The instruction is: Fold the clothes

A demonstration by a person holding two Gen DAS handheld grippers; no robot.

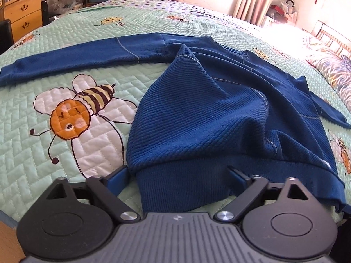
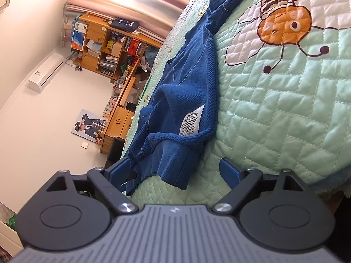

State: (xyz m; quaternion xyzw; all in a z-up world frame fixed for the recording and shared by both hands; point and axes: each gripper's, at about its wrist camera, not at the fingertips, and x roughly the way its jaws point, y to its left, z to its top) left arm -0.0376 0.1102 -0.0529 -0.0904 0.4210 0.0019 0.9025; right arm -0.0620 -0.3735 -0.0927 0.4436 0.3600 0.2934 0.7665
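The left tongs (image 1: 177,173) and right tongs (image 2: 173,171) gape wide, straddling the blue sweater's (image 1: 208,109) hem without pinching, at the bed's (image 1: 65,153) near edge.

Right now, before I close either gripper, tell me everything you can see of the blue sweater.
The blue sweater is a textured knit with pale seam stitching and a ribbed hem. It lies rumpled on the green bee-print quilt, one sleeve stretched out flat. A white care label shows at one turned-over corner. Its hem sits between the open jaws of the left gripper and the right gripper; neither grips it.
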